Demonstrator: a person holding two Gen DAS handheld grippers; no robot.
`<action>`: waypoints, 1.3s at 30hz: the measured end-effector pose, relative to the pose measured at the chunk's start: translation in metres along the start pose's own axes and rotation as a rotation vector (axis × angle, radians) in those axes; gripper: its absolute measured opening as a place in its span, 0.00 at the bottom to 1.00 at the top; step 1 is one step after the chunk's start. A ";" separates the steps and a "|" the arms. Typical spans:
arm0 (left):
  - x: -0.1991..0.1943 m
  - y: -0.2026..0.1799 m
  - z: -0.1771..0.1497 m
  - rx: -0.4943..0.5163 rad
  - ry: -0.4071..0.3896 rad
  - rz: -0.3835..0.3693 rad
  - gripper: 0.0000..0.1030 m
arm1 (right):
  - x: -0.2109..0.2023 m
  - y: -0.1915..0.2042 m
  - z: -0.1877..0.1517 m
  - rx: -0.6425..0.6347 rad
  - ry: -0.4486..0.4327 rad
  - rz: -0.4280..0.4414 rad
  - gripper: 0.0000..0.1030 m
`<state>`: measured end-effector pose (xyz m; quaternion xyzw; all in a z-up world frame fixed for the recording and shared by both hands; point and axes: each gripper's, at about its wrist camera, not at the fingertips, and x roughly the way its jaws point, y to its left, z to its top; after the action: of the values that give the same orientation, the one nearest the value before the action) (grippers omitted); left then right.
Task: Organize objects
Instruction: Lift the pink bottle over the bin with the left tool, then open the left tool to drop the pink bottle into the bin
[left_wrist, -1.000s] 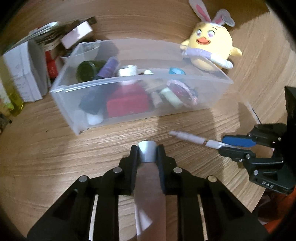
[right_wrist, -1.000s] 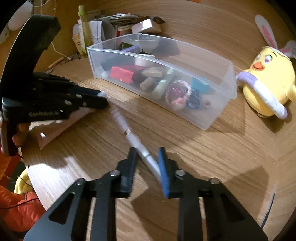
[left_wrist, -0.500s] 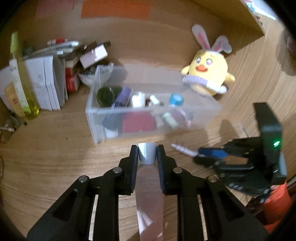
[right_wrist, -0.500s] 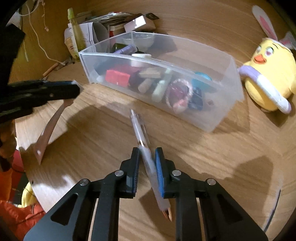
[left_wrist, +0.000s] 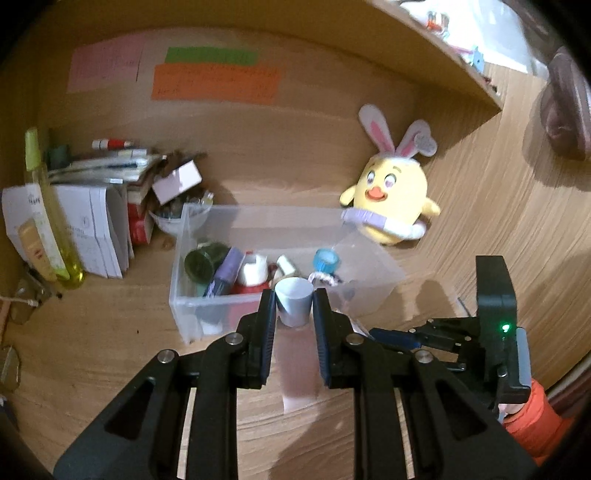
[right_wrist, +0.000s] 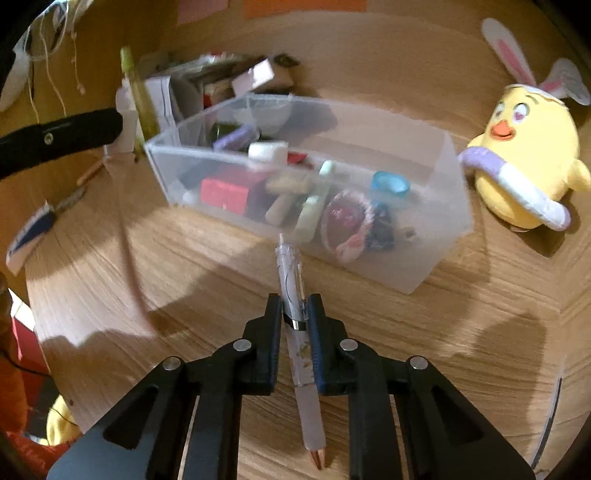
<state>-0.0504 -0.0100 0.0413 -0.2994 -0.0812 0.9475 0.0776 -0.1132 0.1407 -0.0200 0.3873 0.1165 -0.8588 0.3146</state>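
Observation:
A clear plastic bin (left_wrist: 192, 306) (right_wrist: 454, 192) full of small items stands on the wooden desk. My left gripper (left_wrist: 294, 310) is shut on a flat pale pink file-like strip (left_wrist: 293, 299), raised above the desk in front of the bin. My right gripper (right_wrist: 295, 314) is shut on a translucent pen (right_wrist: 291, 280) and holds it above the desk, its far end pointing at the bin's near wall. The right gripper also shows in the left wrist view (left_wrist: 391, 334), low at the right.
A yellow plush chick with bunny ears (left_wrist: 391, 195) (right_wrist: 524, 155) sits right of the bin. Papers, boxes and a yellow-green bottle (left_wrist: 48, 221) crowd the back left. Coloured notes hang on the back wall (left_wrist: 214, 81). The desk edge curves at the left (right_wrist: 33, 280).
Both grippers have risen and pulled back from the desk. The right gripper closed on the pen and lifted it off the desk, turning it toward the bin. The left still holds the strip.

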 end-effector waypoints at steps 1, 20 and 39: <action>-0.002 -0.002 0.003 0.003 -0.013 -0.002 0.19 | -0.004 -0.002 0.002 0.007 -0.011 0.004 0.12; -0.008 -0.014 0.062 -0.019 -0.142 -0.010 0.19 | -0.065 -0.023 0.037 0.088 -0.224 0.021 0.09; 0.083 0.032 0.081 -0.197 -0.052 0.011 0.17 | -0.031 -0.037 0.030 0.081 -0.129 0.027 0.09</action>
<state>-0.1673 -0.0335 0.0548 -0.2814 -0.1743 0.9428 0.0406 -0.1389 0.1698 0.0212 0.3451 0.0560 -0.8816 0.3170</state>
